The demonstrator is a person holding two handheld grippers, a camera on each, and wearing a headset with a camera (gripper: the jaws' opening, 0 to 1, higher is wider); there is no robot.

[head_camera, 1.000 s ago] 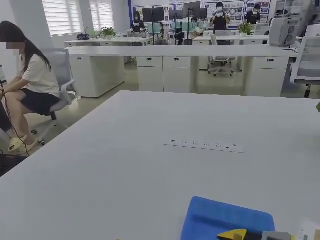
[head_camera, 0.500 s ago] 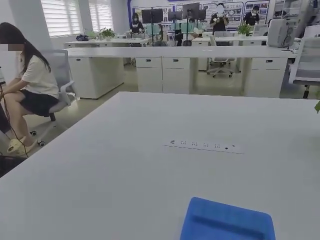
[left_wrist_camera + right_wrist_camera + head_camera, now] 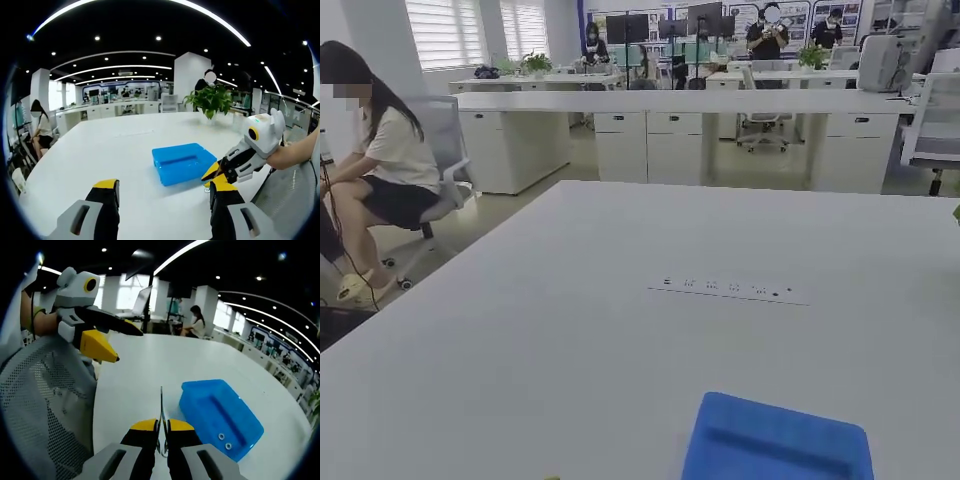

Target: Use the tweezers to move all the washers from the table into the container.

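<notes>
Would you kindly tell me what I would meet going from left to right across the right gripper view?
left gripper → tweezers → blue container
</notes>
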